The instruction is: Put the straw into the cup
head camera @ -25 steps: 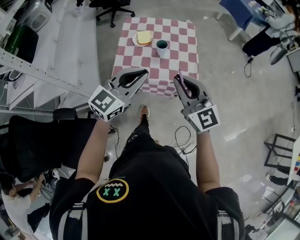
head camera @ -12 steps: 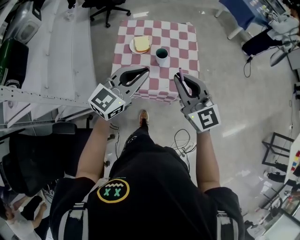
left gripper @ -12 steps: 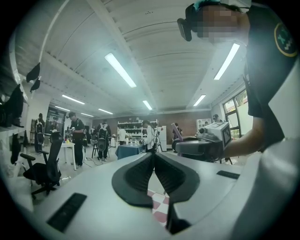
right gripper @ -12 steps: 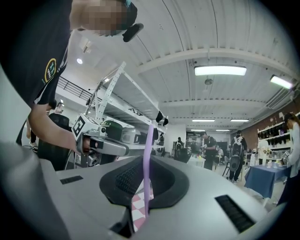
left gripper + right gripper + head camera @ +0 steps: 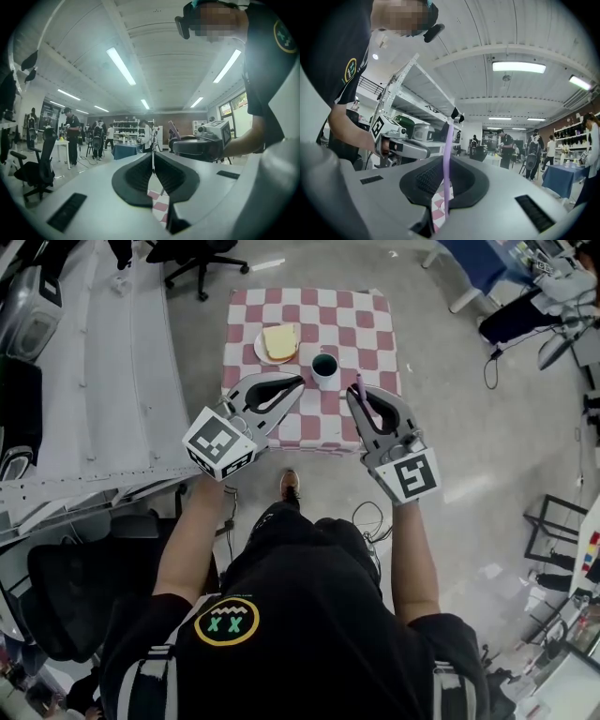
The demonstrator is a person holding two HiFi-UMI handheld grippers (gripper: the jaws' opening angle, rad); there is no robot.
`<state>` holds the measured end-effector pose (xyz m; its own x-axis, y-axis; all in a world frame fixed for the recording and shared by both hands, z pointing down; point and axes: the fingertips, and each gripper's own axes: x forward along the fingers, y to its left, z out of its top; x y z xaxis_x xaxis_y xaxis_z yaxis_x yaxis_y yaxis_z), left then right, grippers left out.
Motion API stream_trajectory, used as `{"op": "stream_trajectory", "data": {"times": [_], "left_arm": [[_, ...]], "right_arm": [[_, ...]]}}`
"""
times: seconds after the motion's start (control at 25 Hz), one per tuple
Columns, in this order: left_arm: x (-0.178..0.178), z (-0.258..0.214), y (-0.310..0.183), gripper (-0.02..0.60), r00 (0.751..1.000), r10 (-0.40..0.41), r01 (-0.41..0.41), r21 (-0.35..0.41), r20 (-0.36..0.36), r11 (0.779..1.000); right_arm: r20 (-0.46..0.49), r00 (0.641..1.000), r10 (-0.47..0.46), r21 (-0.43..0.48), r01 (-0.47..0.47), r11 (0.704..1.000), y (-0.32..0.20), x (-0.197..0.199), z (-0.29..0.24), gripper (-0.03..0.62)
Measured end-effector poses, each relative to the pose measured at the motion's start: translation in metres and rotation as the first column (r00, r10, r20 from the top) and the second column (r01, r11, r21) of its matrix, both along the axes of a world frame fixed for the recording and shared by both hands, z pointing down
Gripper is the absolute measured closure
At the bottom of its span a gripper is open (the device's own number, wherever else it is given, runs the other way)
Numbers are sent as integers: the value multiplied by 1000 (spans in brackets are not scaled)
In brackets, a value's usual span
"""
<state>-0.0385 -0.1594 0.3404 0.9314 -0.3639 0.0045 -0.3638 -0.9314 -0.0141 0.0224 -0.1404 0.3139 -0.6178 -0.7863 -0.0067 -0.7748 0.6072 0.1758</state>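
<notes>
Right, the purple straw [image 5: 446,164] is pinched upright in my right gripper [image 5: 446,187], jaws clamped on it near its lower end, with most of its length standing above them. The cup [image 5: 325,367] stands on the checkered table [image 5: 375,315], a little farther out than the straw and to its left, near but apart. Just left of the cup and slightly farther sits a plate [image 5: 259,348] with a slice of bread [image 5: 281,340].

My left gripper [image 5: 153,161] hangs level on the cup's near left, jaws together on nothing.

I'd call this the carry: straw in hand, not yet over the cup. Next I need to bring the straw's lower end above the cup's mouth, keep it upright, lower it inside the rim, and only then let the jaws part. The mouth looks small, so the aim must be careful.
</notes>
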Motion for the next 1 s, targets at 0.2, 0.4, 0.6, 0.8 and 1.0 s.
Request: {"op": "stream_trajectory", "data": {"times": [0.2, 0.4, 0.6, 0.8, 1.0], "left_arm": [[1, 3, -24, 552, 1000, 14, -14, -2, -4, 1000], [5, 2, -42, 552, 1000, 22, -22, 4, -6, 1000], [17, 5, -63, 552, 1000, 19, -19, 10, -7, 1000], [31, 10, -83, 552, 1000, 8, -8, 21, 1, 1000], [45, 17, -100, 552, 1000, -7, 6, 30, 9, 1000]], "right_arm": [[-6, 1000, 8, -7, -8, 1000, -24, -4, 6, 550], [-11, 1000, 10, -11, -10, 1000, -42, -4, 9, 551], [-5, 1000, -5, -2, 5, 1000, -64, 2, 12, 551], [0, 999, -33, -3, 33, 999, -87, 9, 19, 549], [11, 998, -67, -3, 67, 998, -105, 15, 28, 549]]}}
